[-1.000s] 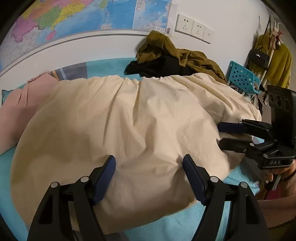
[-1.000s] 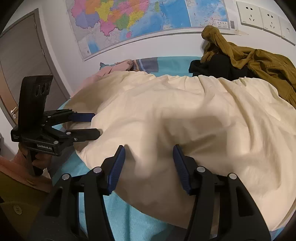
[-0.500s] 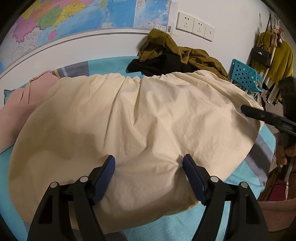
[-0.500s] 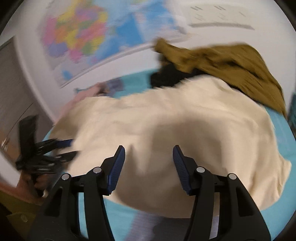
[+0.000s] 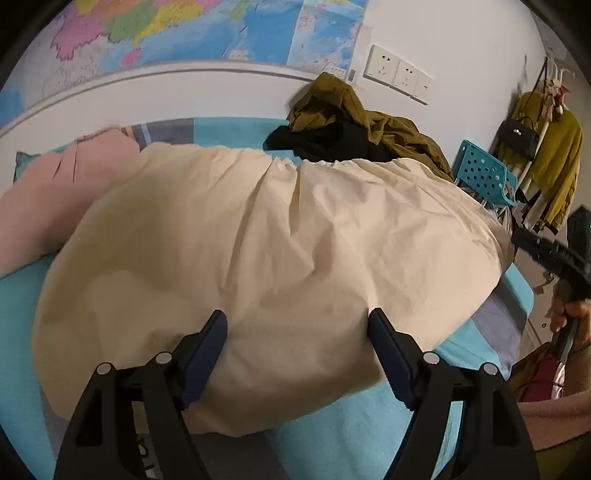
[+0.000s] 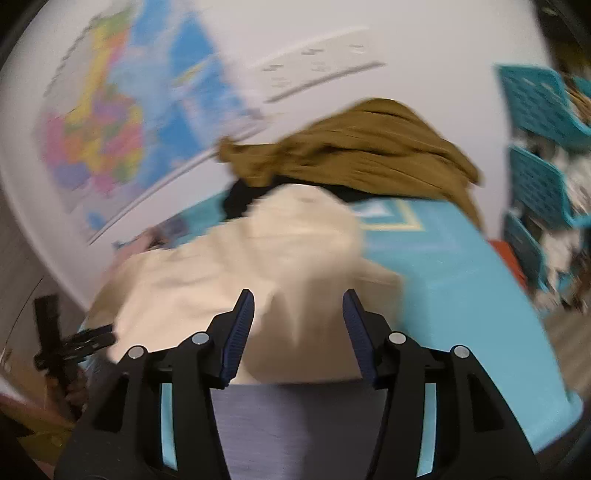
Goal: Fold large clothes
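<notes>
Jaws wide on left gripper (image 5: 295,354), nothing between pads, hovering above near edge of cream garment (image 5: 266,258). Right gripper (image 6: 298,332) jaws opening, about half spread, empty; its view badly blurred, so whether it sits over garment's right end is likely but unsure. Cream garment spread flat across turquoise bed (image 5: 351,439). Far side: olive jacket (image 5: 354,118) heaped over black clothing (image 5: 325,142) by wall; pink garment (image 5: 55,195) far left; map (image 5: 184,33) above
</notes>
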`<state>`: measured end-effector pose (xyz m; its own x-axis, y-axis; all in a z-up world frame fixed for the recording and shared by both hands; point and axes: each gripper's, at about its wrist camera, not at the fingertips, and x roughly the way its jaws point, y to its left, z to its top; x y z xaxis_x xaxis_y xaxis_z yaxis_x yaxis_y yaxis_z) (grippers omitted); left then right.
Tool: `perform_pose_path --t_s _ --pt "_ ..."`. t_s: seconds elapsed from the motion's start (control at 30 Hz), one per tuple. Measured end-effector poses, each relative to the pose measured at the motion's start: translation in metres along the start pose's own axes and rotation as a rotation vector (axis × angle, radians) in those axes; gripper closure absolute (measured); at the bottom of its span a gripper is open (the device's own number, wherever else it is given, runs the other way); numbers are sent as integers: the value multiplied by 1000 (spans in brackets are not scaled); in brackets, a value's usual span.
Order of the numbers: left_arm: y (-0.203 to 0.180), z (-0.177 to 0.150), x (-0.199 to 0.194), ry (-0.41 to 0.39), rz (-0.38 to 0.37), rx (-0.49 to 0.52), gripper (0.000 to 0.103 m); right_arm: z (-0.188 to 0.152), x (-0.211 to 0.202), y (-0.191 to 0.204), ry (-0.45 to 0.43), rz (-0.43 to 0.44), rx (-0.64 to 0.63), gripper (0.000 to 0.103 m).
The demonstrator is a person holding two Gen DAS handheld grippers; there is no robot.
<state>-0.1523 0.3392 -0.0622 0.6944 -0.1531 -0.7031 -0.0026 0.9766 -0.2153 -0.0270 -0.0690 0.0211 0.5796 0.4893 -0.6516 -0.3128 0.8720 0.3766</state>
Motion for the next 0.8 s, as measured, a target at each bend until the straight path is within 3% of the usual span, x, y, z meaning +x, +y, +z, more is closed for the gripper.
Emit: perform_pose_path --t_s 0.13,0.3,0.47,0.53,0.8 --pt "1 1 6 10 -1 -2 23 -10 23 -23 63 -20 35 69" --pt "4 1 6 14 -5 -20 23 -11 38 -43 65 6 136 70" --pt "6 -9 -22 -22 -16 -17 24 -11 17 -39 41 8 129 69" --pt "11 -15 -38 -40 -18 -26 23 -12 6 -40 33 45 157 59" --pt "44 -43 -66 -6 -26 -172 23 -22 -5 -26 42 110 168 51"
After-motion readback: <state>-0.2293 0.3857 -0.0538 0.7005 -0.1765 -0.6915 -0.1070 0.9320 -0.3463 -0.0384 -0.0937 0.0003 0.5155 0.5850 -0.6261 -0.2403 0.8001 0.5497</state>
